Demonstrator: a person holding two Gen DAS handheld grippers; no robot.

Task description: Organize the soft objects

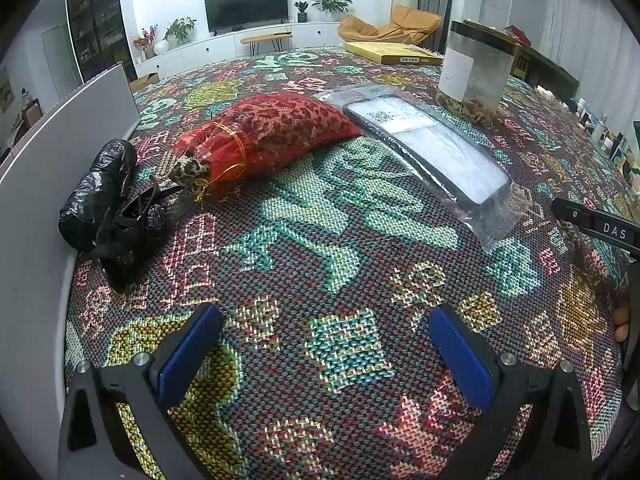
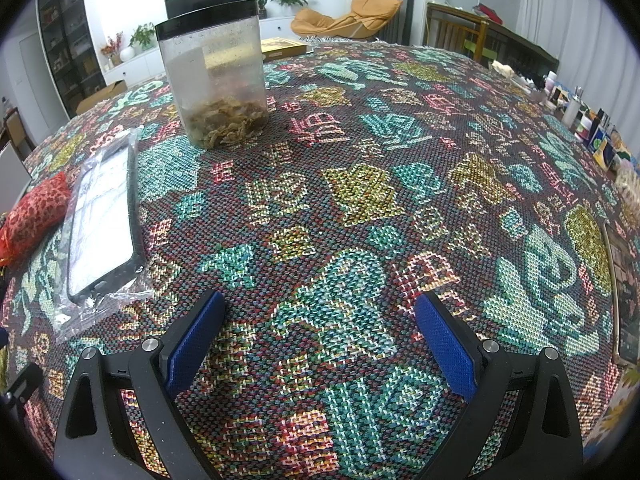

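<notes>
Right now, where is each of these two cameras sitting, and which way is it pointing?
Left wrist: on the open left gripper, low over the patterned cloth, facing the red pouch and black bag; fingertips show at the right edge.
Right wrist: on the open right gripper, facing the jar.
Shared: pouch, jar, bagged phone case.

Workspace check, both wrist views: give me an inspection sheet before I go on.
Surface: patterned woven cloth covers the table.
Job's things: red drawstring pouch; black bag bundle beside a grey panel.
Clutter: bagged phone case; clear jar, black lid, dried bits at the bottom; yellow box.
Grippers: left hand-held gripper and right hand-held gripper open, empty.
Cables: nothing seen.
Surroundings: TV, plants, orange chair.
</notes>
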